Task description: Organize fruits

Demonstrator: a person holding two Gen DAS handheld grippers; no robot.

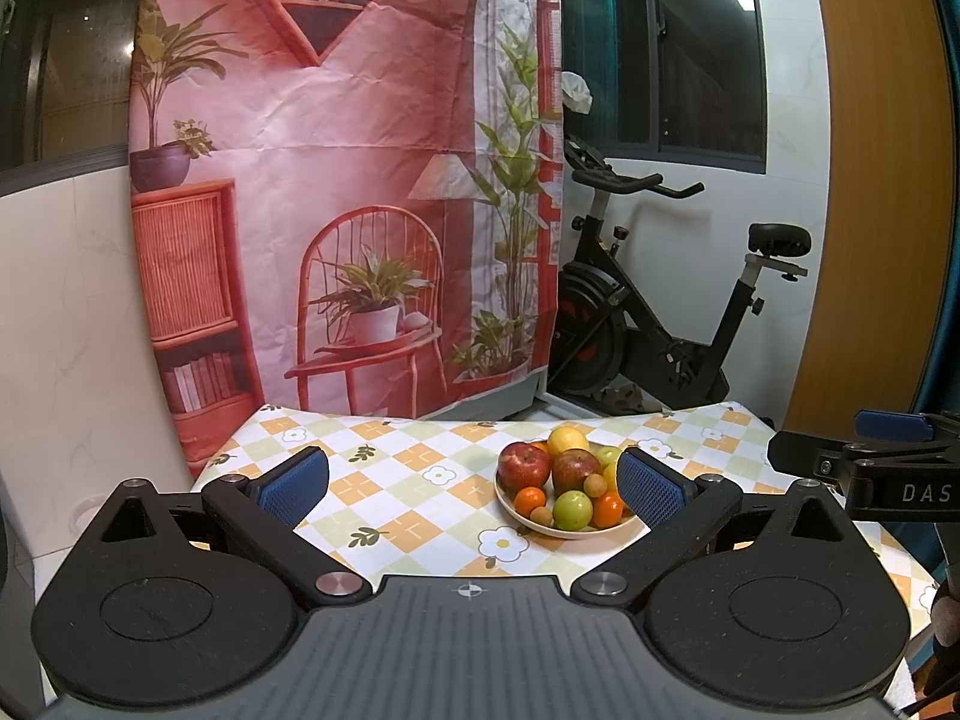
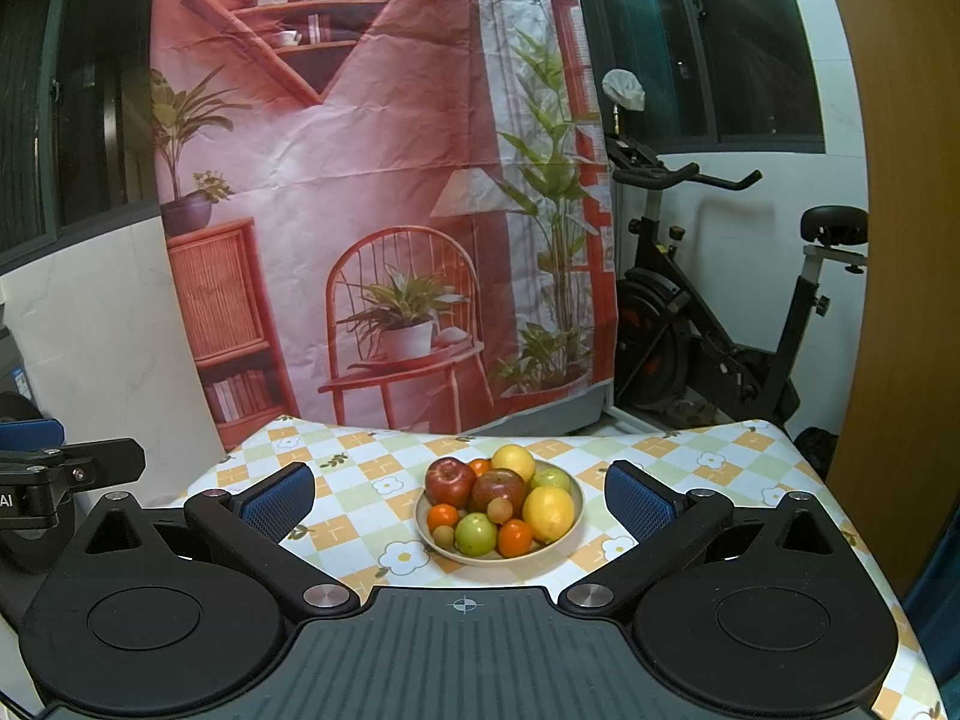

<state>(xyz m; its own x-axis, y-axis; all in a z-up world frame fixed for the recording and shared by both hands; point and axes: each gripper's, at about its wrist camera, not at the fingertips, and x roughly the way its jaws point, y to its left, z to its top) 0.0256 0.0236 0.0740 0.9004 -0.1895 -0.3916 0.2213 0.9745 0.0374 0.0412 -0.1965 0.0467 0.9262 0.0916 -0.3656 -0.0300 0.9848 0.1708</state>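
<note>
A cream bowl (image 2: 567, 531) stands on the checked tablecloth (image 2: 360, 462), piled with two red apples (image 2: 449, 482), two yellow lemons (image 2: 548, 513), green fruits (image 2: 476, 533), small oranges (image 2: 515, 537) and small brown fruits. It also shows in the left wrist view (image 1: 522, 519). My right gripper (image 2: 461, 501) is open and empty, hovering before the bowl. My left gripper (image 1: 474, 483) is open and empty, left of the bowl, its right finger in front of the bowl's right side. The right gripper shows from the side (image 1: 864, 456) in the left view.
A pink printed backdrop (image 2: 372, 180) hangs behind the table's far edge. An exercise bike (image 2: 720, 330) stands behind the table at right. A white wall is at left, a wooden door panel (image 2: 900, 240) at right. The left gripper's body (image 2: 48, 480) shows at the left edge.
</note>
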